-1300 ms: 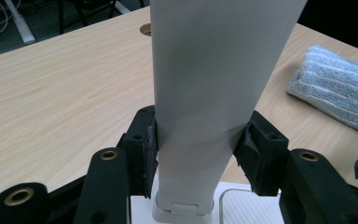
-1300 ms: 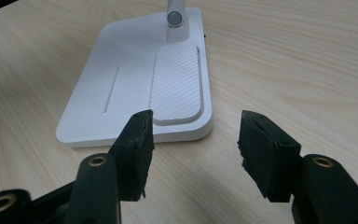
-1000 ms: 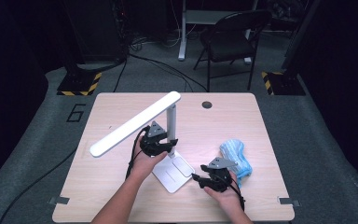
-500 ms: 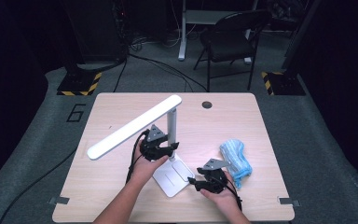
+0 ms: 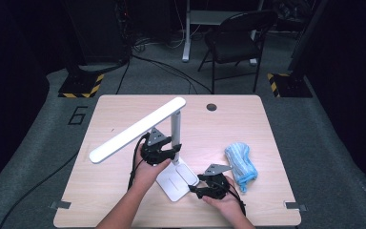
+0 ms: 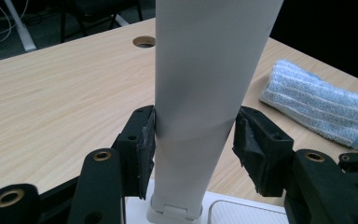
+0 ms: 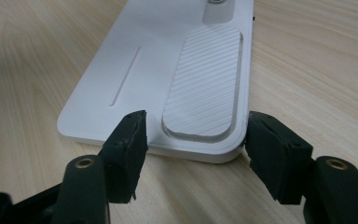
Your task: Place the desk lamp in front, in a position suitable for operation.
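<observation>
On the table [image 5: 124, 109] in the high view, the white desk lamp [image 5: 174, 138] stands near the middle, base toward you, its long head slanting down to your left. Your left gripper [image 5: 171, 151] sits at the lamp's upright post, low down, just above the base. Your right gripper [image 5: 196, 190] lies at the near right corner of the base [image 5: 174, 183]. A rolled blue cloth [image 5: 240, 162] lies just right of that hand.

Left gripper view: the post [image 6: 205, 93] stands between your jaws. The left pad [image 6: 145, 140] touches it; the right pad [image 6: 249, 140] stands a sliver off. Jaws have just been opening and closing a little; not clamped. The cloth [image 6: 317, 105] lies beyond to the right.

Right gripper view: jaws have just been opening and now stand apart, straddling the base corner [image 7: 200, 149]. The ribbed clear pad [image 7: 205, 88] on the base lies straight ahead. Neither pad presses the base.
</observation>
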Available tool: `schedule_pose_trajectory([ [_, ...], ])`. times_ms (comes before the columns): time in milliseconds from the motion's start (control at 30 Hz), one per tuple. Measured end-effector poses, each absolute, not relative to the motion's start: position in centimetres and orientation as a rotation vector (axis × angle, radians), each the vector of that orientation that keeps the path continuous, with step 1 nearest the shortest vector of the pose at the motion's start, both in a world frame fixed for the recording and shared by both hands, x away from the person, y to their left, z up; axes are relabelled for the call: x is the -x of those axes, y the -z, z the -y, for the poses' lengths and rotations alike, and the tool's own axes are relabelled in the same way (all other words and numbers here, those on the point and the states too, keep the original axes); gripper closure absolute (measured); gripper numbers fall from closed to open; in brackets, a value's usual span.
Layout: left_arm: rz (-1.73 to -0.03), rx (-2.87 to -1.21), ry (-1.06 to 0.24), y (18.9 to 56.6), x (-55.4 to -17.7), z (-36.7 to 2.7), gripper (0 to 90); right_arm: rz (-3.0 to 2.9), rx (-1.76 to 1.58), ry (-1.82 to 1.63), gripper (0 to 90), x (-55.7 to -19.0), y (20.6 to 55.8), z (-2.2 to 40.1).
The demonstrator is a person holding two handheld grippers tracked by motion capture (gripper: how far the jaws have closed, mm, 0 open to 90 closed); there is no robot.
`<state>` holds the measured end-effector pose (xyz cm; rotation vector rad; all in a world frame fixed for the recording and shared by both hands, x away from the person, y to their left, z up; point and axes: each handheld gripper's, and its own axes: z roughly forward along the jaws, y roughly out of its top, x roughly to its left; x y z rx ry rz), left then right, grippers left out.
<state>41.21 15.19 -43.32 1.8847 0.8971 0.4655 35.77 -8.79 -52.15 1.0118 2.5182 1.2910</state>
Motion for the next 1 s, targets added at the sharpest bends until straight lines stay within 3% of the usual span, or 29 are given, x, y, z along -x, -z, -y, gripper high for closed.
schedule_pose_trajectory([
  [667, -0.842, -1.892, -0.47, 43.0, -41.1, -13.4, 53.2, -2.62, -0.852, -1.278, 41.6, -34.0, 52.1, 6.7],
  [1000, -0.823, -1.886, -0.488, 43.0, -40.8, -12.0, 61.5, -2.656, -0.814, -1.307, 42.0, -33.4, 52.1, 5.5],
])
